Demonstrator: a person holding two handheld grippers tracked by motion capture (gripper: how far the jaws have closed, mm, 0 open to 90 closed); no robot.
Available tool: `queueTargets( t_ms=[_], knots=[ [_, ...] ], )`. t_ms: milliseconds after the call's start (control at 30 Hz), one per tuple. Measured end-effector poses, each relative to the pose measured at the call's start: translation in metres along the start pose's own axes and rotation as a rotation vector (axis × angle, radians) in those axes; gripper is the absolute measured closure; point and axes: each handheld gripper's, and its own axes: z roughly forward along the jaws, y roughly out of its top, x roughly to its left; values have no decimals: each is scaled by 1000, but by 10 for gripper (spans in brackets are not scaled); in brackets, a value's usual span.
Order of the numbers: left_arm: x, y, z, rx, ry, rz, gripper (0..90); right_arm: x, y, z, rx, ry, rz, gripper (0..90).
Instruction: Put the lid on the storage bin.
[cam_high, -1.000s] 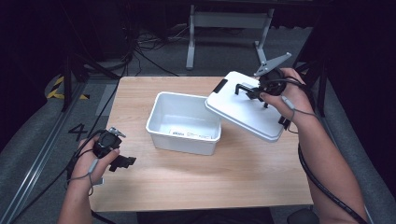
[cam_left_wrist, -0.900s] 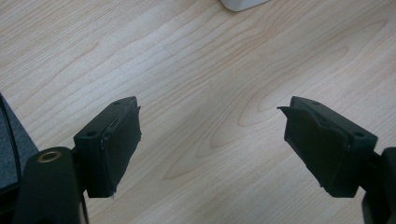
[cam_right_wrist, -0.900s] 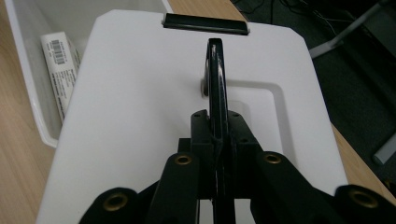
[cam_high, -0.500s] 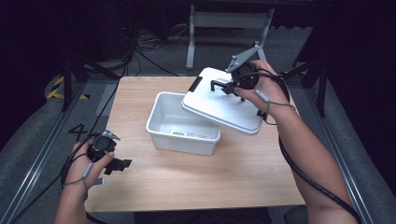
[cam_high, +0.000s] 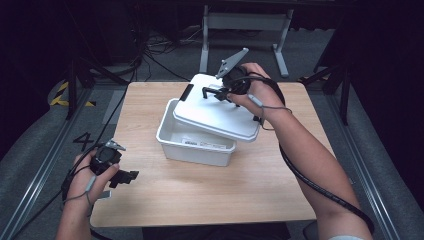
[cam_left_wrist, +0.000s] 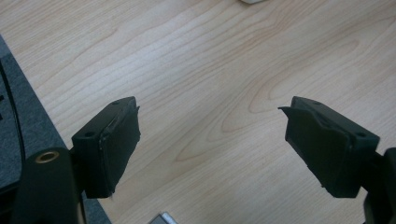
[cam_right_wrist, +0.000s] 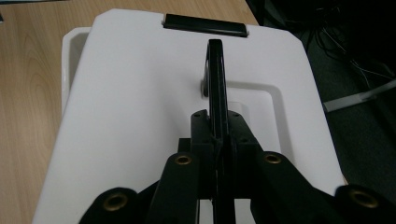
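One white lid (cam_high: 220, 112) with black handle, clamped in right gripper (cam_high: 212, 92) jaws; left gripper (cam_left_wrist: 212, 144) jaws wide.

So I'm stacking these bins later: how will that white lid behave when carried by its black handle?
Probably stiff: the lid stays flat, held only at its handle by the right gripper. Likely light, one hand carrying it. It hangs tilted over the bin, so it may swing.

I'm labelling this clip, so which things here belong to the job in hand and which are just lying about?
In the job:
- white lid, held by its black handle
- white bin, partly covered by the lid
- right gripper, shut on the handle

Lying about:
- left gripper, open over the table
- metal stand behind the table
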Motion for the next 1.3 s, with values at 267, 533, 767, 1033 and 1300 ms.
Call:
queueTargets(
  t_ms=[267,533,767,1033,1300],
  knots=[
    [2,1,-1,-5,-1,2,180,9,13,23,-4,28,-35,841],
    [2,4,1,-3,-13,9,181,16,20,52,-16,88,-66,840],
    [4,4,0,-5,-12,10,180,23,20,68,-8,134,-88,839],
    [4,3,-1,-3,-11,8,180,23,14,73,6,140,-88,838],
    [3,3,0,2,-15,11,179,22,8,73,22,143,-101,839]
  ],
)
